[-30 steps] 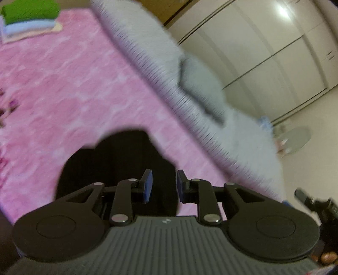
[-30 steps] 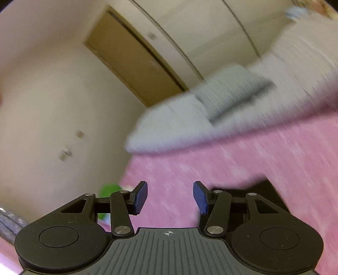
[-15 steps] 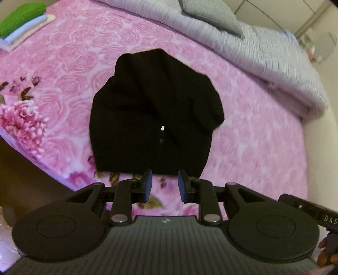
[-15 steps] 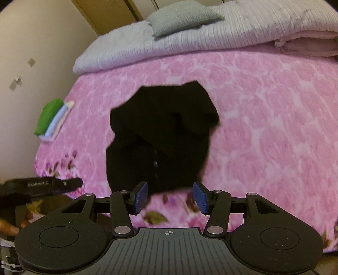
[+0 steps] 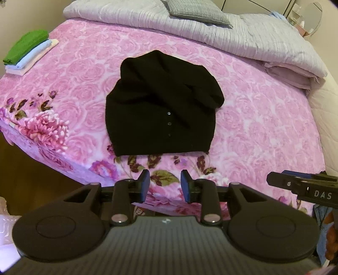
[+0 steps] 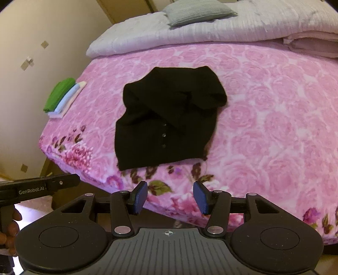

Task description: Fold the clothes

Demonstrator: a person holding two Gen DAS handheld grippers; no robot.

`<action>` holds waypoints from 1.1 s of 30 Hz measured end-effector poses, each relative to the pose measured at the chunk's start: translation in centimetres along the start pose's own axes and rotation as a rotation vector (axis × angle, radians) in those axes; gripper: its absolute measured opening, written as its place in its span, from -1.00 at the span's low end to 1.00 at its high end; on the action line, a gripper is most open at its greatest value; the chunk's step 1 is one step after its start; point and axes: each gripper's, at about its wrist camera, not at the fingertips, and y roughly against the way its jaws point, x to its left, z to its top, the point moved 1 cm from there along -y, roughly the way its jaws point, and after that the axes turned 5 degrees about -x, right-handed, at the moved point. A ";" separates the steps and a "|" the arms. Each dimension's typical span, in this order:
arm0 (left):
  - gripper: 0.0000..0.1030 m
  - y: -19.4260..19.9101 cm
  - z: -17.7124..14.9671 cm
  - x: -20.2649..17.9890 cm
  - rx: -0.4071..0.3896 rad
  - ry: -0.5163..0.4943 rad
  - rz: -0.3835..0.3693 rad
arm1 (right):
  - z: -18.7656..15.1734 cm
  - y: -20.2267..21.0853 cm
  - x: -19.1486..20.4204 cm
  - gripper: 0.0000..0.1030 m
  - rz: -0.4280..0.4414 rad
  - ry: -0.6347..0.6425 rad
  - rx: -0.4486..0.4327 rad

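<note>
A black buttoned cardigan (image 5: 162, 110) lies on the pink rose-patterned bedspread (image 5: 264, 131), sleeves folded across its chest, hem toward me. The right wrist view shows the same cardigan (image 6: 166, 120) from a bit further right. My left gripper (image 5: 165, 186) hovers over the bed's near edge, short of the hem; its jaws are opening and hold nothing. My right gripper (image 6: 170, 197) also hangs above the near edge, open and empty. Each gripper shows at the side of the other's view.
A stack of folded clothes (image 5: 27, 50), green on top, sits at the bed's far left corner. A grey quilt (image 5: 243, 40) and a grey pillow (image 5: 198, 12) lie across the head of the bed. The bed's near edge (image 5: 69, 175) drops to dark floor.
Both views have swung down from the walls and wardrobe onto the bed, and the blur has gone. The left jaws stand wider apart than before. The cardigan lies unmoved.
</note>
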 end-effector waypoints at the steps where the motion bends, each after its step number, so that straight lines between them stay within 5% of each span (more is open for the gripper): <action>1: -0.49 0.0 0.0 0.2 -0.002 0.000 0.002 | 0.0 -0.1 0.2 0.01 0.001 0.003 -0.001; 10: -0.45 -2.9 1.6 4.3 0.033 0.038 -0.021 | 1.5 -3.3 1.3 0.01 -0.010 -0.018 0.027; 20: -0.42 -12.1 5.5 15.2 0.190 0.167 -0.113 | 3.8 -9.7 -0.9 0.01 -0.121 -0.279 0.067; 33: -0.38 -23.3 6.8 18.9 0.383 0.109 -0.179 | 1.9 -16.0 -0.4 0.01 -0.241 -0.556 0.115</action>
